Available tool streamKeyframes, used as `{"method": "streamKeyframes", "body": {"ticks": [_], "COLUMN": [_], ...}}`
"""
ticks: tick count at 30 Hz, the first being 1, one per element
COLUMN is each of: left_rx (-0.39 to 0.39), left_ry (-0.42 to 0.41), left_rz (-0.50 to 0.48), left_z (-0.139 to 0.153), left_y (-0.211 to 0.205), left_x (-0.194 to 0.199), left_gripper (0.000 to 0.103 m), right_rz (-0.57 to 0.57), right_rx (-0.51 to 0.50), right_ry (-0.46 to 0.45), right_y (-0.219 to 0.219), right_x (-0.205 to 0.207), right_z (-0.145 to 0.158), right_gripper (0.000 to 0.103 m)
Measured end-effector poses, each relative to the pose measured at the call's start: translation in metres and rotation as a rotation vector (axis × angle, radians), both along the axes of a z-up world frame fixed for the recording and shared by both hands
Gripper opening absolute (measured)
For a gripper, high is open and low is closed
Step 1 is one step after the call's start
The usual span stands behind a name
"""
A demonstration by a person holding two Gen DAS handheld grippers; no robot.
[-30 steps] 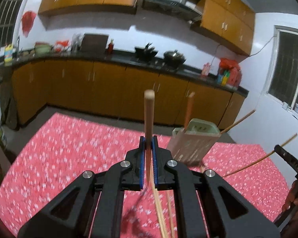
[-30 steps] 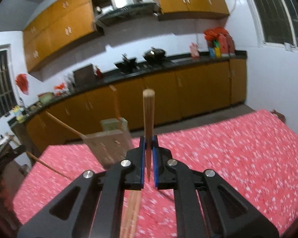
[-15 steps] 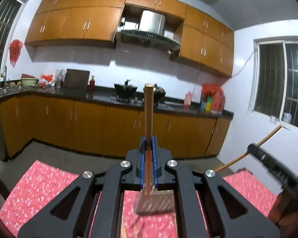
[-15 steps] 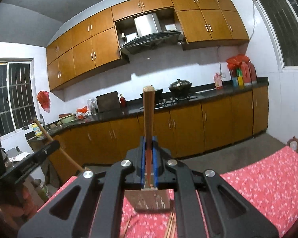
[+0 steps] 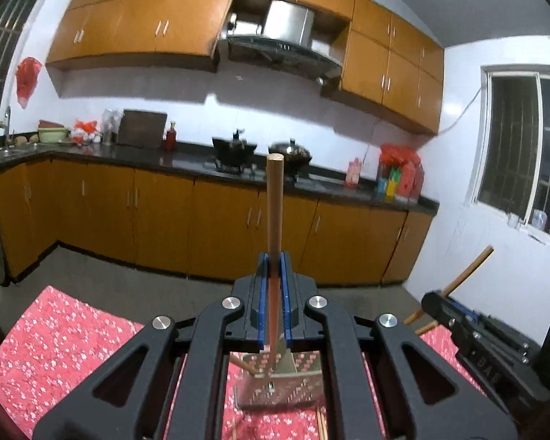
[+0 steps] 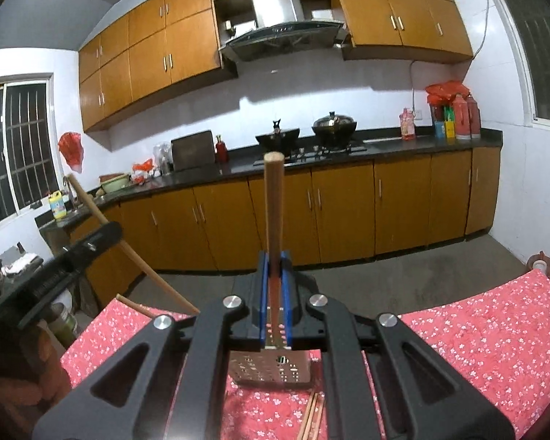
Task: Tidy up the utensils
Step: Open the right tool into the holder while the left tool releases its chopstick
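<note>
My left gripper (image 5: 274, 262) is shut on a wooden chopstick (image 5: 275, 198) that stands upright between the blue pads. My right gripper (image 6: 274, 260) is shut on another wooden chopstick (image 6: 274, 198), also upright. A perforated metal utensil holder (image 5: 280, 385) stands on the red floral tablecloth (image 5: 62, 333) just below the left gripper, with a chopstick in it. The same holder (image 6: 271, 368) shows below the right gripper. The right gripper (image 5: 469, 324) with its chopstick shows at the right of the left wrist view. The left gripper (image 6: 73, 253) shows at the left of the right wrist view.
Loose chopsticks (image 6: 311, 414) lie on the tablecloth in front of the holder. Orange kitchen cabinets (image 5: 157, 220) and a dark counter with pots (image 5: 234, 152) stand beyond the table's far edge. A window (image 5: 524, 154) is on the right wall.
Both grippers have tilted further up and stayed over the holder, each still holding its chopstick. The holder now sits under the gripper bodies in both views.
</note>
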State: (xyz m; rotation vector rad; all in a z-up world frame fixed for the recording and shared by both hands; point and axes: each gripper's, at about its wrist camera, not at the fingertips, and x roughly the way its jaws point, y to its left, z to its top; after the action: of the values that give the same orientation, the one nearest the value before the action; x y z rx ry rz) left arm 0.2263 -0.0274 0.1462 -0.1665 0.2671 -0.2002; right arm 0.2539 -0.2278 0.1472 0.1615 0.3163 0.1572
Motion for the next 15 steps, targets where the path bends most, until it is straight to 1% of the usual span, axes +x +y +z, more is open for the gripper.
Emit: {"method": "streamKeyframes", "body": {"ticks": [3, 6, 11, 15], "left_rx": [-0.001, -0.004, -0.021, -0.051], "left_ry": [0.017, 0.02, 0.006, -0.029], "left_rz": [-0.002, -0.005, -0.002, 0.004], "left_z": [-0.006, -0.006, -0.001, 0.006], "left_y": [0.001, 0.003, 0.01, 0.022], "left_x": [0.001, 0.0, -0.007, -0.022], "left_gripper": [0.007, 0.007, 0.008, 0.009], "right_rz": [-0.003, -0.005, -0.008, -0.018], "right_rx": [0.002, 0.012, 0.02, 0.023], "right_ry": [-0.003, -0.01, -0.049, -0.093], "right_y": [0.0, 0.0, -0.002, -0.01], "right_x": [-0.002, -0.005, -0.02, -0.045], "right_z": [-0.002, -0.001, 0.006, 0.009], "right_gripper": [0.014, 0.014, 0.016, 0.019]}}
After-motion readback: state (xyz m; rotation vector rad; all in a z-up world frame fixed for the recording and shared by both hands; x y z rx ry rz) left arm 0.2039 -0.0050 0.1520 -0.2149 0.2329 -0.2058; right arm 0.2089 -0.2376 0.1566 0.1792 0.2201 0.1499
